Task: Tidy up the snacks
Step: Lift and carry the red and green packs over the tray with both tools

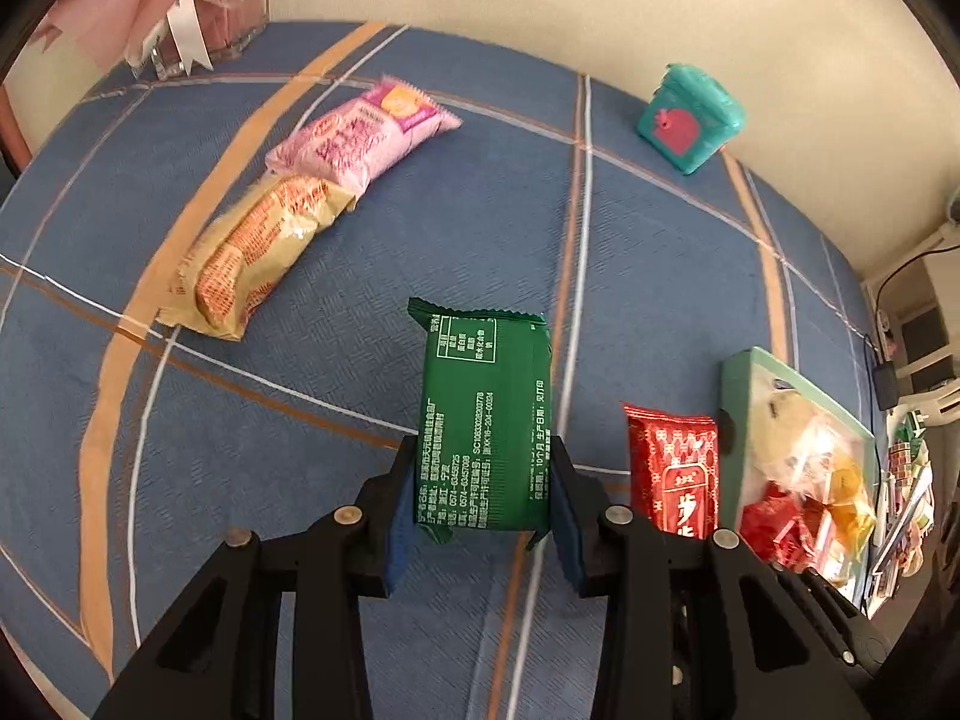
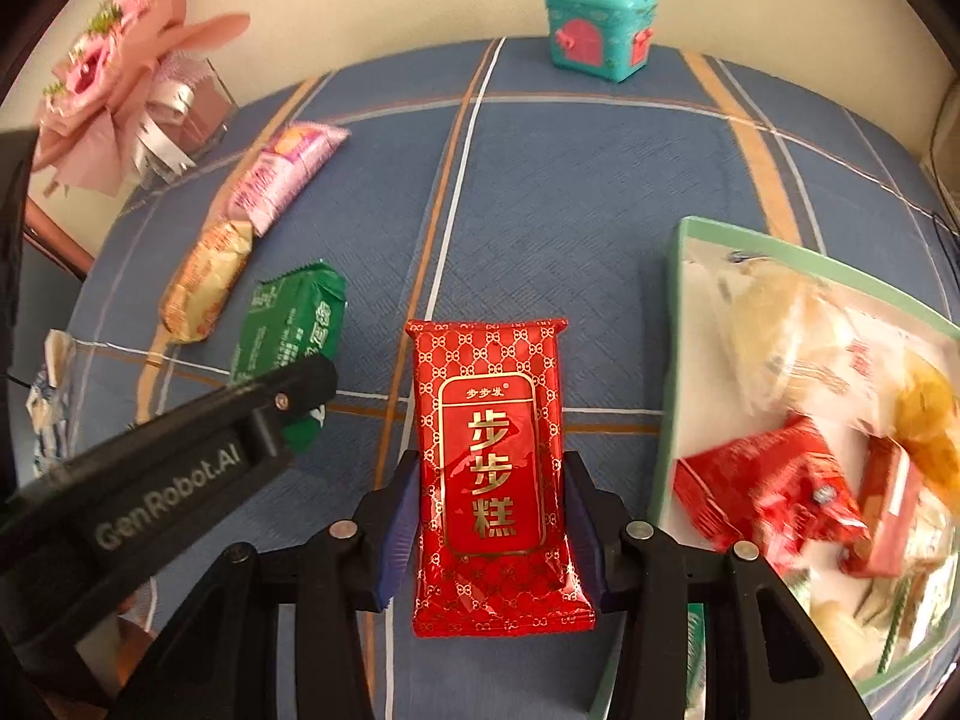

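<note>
My left gripper (image 1: 485,468) is shut on a green snack packet (image 1: 485,414), held above the blue checked tablecloth (image 1: 360,276); the packet also shows in the right wrist view (image 2: 294,330). My right gripper (image 2: 491,480) is shut on a red snack packet (image 2: 489,456), which also shows in the left wrist view (image 1: 675,468). A pink packet (image 1: 354,135) and a yellow-orange packet (image 1: 258,252) lie end to end at the left; in the right wrist view they are the pink one (image 2: 288,171) and the yellow one (image 2: 207,279).
A green-rimmed tray (image 2: 675,300) of mixed snacks lies at the right, also in the left wrist view (image 1: 735,372). A teal toy chest (image 2: 597,27) stands by the wall. A pink bouquet (image 2: 114,78) is at the far left. Another wrapper (image 2: 51,396) lies at the left edge.
</note>
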Motion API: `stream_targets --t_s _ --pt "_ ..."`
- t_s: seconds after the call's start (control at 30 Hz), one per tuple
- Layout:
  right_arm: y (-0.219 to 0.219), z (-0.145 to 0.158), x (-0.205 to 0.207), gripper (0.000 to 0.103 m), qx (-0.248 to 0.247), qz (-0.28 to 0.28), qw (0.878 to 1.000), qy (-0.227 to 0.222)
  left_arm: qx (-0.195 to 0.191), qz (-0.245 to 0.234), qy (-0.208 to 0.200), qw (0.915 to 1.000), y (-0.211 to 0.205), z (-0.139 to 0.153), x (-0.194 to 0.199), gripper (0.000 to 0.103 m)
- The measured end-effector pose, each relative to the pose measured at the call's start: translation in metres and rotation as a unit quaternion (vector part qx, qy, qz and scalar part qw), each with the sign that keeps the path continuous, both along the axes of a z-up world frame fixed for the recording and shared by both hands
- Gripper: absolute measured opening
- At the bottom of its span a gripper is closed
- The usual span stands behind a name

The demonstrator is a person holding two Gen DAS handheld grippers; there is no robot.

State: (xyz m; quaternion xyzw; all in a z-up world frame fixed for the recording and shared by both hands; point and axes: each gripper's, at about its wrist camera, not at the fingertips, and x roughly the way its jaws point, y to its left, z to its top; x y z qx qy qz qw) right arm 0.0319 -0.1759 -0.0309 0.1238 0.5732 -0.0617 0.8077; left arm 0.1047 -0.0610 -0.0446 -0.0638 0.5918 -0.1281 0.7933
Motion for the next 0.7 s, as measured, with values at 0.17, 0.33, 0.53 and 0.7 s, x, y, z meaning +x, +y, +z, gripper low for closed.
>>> stream_targets --t_s 0.17,0.33,0.53,0.7 --pt "-0.013 0.027 -0.017 0.048 0.012 -0.01 1.0 -0.026 -0.025 0.008 -0.021 0.9994 0.0 0.023 -0.017 0.041" --pt "-0.009 0.04 -0.022 0.048 0.015 -0.02 0.999 -0.038 -0.028 0.0 -0.046 0.9985 0.007 0.049 -0.023 0.041" --pt "-0.022 0.048 -0.031 0.048 0.027 -0.04 0.998 -0.048 -0.025 -0.027 -0.069 0.9969 -0.014 0.068 -0.034 0.041" --pt "-0.041 0.057 -0.045 0.048 0.028 -0.062 0.996 -0.053 -0.015 -0.043 -0.089 0.995 -0.033 0.079 -0.048 0.041"
